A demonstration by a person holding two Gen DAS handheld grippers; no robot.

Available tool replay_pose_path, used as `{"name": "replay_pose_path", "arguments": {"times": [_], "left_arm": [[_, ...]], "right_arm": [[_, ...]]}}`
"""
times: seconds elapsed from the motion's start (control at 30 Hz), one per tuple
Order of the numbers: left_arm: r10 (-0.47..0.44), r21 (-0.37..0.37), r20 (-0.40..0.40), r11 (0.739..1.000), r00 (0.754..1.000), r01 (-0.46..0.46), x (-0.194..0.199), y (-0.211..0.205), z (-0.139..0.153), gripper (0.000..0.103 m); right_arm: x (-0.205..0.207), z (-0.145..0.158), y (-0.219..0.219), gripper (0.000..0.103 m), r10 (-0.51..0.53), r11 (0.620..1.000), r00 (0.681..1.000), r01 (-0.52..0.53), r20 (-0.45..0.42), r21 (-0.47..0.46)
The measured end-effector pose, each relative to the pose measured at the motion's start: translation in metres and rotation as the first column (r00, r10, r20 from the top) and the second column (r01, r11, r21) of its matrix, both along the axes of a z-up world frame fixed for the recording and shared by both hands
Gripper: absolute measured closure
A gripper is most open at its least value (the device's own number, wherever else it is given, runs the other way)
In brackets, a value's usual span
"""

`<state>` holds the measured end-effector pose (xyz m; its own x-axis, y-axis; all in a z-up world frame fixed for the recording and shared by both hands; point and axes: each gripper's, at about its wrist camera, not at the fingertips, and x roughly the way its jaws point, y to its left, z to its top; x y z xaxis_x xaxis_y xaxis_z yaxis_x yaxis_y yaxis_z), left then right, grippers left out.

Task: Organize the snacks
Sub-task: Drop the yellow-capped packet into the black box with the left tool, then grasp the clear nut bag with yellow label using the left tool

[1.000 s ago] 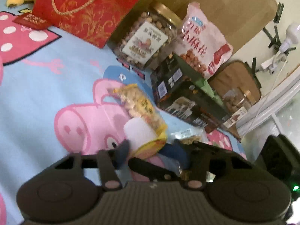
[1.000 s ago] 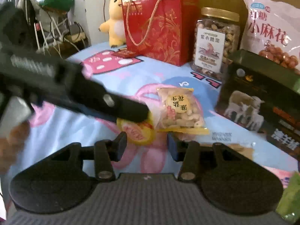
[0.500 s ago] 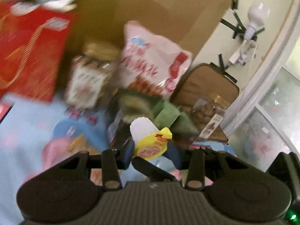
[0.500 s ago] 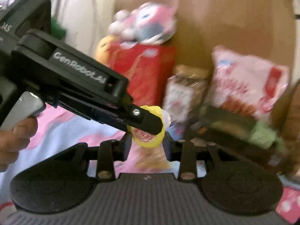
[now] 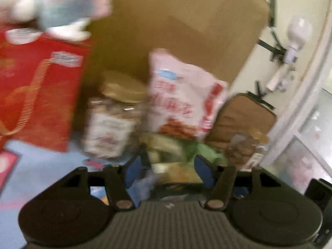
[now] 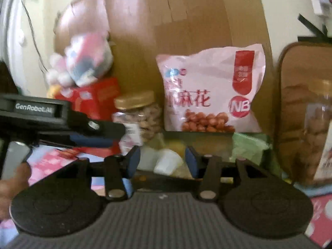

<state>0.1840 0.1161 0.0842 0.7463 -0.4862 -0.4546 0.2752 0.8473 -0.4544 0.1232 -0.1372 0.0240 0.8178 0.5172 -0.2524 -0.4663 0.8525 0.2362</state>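
Observation:
My left gripper is open, and the small yellow-and-white snack packet lies blurred between and beyond its blue pads, on top of the dark box. In the right wrist view the packet rests on the dark green box, between my right gripper's spread pads; I cannot tell whether they touch it. The left gripper shows at left there, held away from the packet. Behind stand the pink snack bag and a nut jar.
A red gift bag with a plush toy on it stands at the left. A tan case and a second jar are at the right. A cardboard panel backs everything. A green packet lies on the box.
The left gripper carried the yellow packet up from the bedsheet to the dark box and opened, letting it go. Both views swung up toward the back row of snacks.

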Motion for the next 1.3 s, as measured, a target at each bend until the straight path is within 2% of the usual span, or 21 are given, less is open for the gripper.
{"name": "replay_pose_path", "arguments": {"times": [0.03, 0.1, 0.17, 0.23, 0.27, 0.3, 0.37, 0.4, 0.43, 0.5, 0.57, 0.63, 0.73, 0.8, 0.87, 0.93, 1.07, 1.13, 1.2, 1.27, 1.3], "left_arm": [[0.022, 0.008, -0.024, 1.000, 0.999, -0.021, 0.001, 0.009, -0.007, 0.045], [0.073, 0.019, -0.100, 0.997, 0.992, -0.071, 0.007, 0.023, -0.026, 0.045], [0.086, 0.012, -0.168, 0.996, 0.982, -0.085, 0.016, 0.030, -0.047, 0.043], [0.118, 0.032, -0.219, 0.993, 0.969, -0.114, 0.026, 0.030, -0.067, 0.023], [0.134, 0.034, -0.242, 0.991, 0.961, -0.129, 0.030, 0.031, -0.075, 0.023], [0.130, 0.023, -0.258, 0.991, 0.957, -0.128, 0.032, 0.030, -0.083, 0.022], [0.117, 0.050, -0.233, 0.993, 0.966, -0.108, 0.026, 0.025, -0.084, 0.033], [0.098, 0.055, -0.238, 0.995, 0.966, -0.087, 0.024, 0.022, -0.083, 0.055], [0.078, 0.058, -0.252, 0.996, 0.964, -0.066, 0.021, 0.020, -0.084, 0.062], [0.078, 0.092, -0.243, 0.994, 0.967, -0.057, 0.007, 0.016, -0.083, 0.066], [0.083, 0.104, -0.234, 0.993, 0.969, -0.060, -0.015, 0.017, -0.081, 0.066], [0.098, 0.088, -0.231, 0.993, 0.968, -0.079, -0.045, 0.024, -0.081, 0.067], [0.120, 0.026, -0.244, 0.993, 0.962, -0.118, -0.091, 0.043, -0.083, 0.068], [0.140, 0.019, -0.246, 0.990, 0.959, -0.140, -0.119, 0.052, -0.081, 0.066], [0.154, 0.017, -0.228, 0.988, 0.961, -0.154, -0.142, 0.061, -0.076, 0.062], [0.167, 0.022, -0.206, 0.986, 0.964, -0.166, -0.157, 0.069, -0.068, 0.051], [0.183, 0.036, -0.175, 0.983, 0.967, -0.179, -0.155, 0.075, -0.060, 0.041], [0.153, 0.026, -0.163, 0.988, 0.975, -0.151, -0.145, 0.071, -0.059, 0.036], [0.138, 0.040, -0.166, 0.990, 0.976, -0.133, -0.130, 0.064, -0.062, 0.036], [0.121, 0.050, -0.187, 0.992, 0.975, -0.114, -0.114, 0.057, -0.070, 0.036], [0.121, 0.051, -0.205, 0.992, 0.971, -0.113, -0.108, 0.054, -0.075, 0.039]], "right_arm": [[-0.004, -0.004, 0.006, 0.052, 0.063, 0.998, 0.998, -0.063, -0.025, -0.009], [-0.004, -0.015, 0.027, 0.052, 0.156, 0.983, 0.984, -0.164, -0.089, -0.087], [0.004, -0.027, 0.048, 0.052, 0.187, 0.963, 0.969, -0.213, -0.161, -0.164], [0.017, -0.038, 0.066, 0.049, 0.204, 0.946, 0.949, -0.254, -0.242, -0.200], [0.022, -0.041, 0.073, 0.045, 0.210, 0.938, 0.942, -0.270, -0.263, -0.218], [0.025, -0.044, 0.082, 0.036, 0.197, 0.930, 0.943, -0.266, -0.270, -0.253], [0.028, -0.049, 0.093, 0.031, 0.189, 0.915, 0.938, -0.276, -0.292, -0.295], [0.028, -0.048, 0.096, 0.030, 0.192, 0.909, 0.934, -0.285, -0.301, -0.303], [0.026, -0.048, 0.099, 0.032, 0.193, 0.903, 0.934, -0.289, -0.300, -0.319], [0.018, -0.049, 0.105, 0.040, 0.212, 0.886, 0.935, -0.306, -0.285, -0.347], [0.003, -0.051, 0.111, 0.043, 0.227, 0.869, 0.941, -0.313, -0.253, -0.384], [-0.013, -0.051, 0.115, 0.043, 0.275, 0.852, 0.929, -0.355, -0.247, -0.384], [-0.040, -0.053, 0.119, 0.043, 0.360, 0.812, 0.901, -0.431, -0.244, -0.393], [-0.062, -0.051, 0.117, 0.043, 0.402, 0.797, 0.892, -0.452, -0.207, -0.400], [-0.081, -0.045, 0.108, 0.035, 0.393, 0.815, 0.907, -0.420, -0.150, -0.399], [-0.097, -0.040, 0.094, 0.028, 0.366, 0.852, 0.923, -0.382, -0.115, -0.359], [-0.105, -0.047, 0.082, 0.029, 0.340, 0.888, 0.923, -0.378, -0.180, -0.262], [-0.105, -0.054, 0.087, 0.030, 0.330, 0.892, 0.917, -0.380, -0.224, -0.243], [-0.105, -0.058, 0.091, 0.033, 0.317, 0.895, 0.916, -0.375, -0.245, -0.242], [-0.110, -0.056, 0.097, 0.039, 0.324, 0.891, 0.910, -0.385, -0.259, -0.240], [-0.106, -0.057, 0.101, 0.046, 0.331, 0.889, 0.901, -0.398, -0.281, -0.227]]}}
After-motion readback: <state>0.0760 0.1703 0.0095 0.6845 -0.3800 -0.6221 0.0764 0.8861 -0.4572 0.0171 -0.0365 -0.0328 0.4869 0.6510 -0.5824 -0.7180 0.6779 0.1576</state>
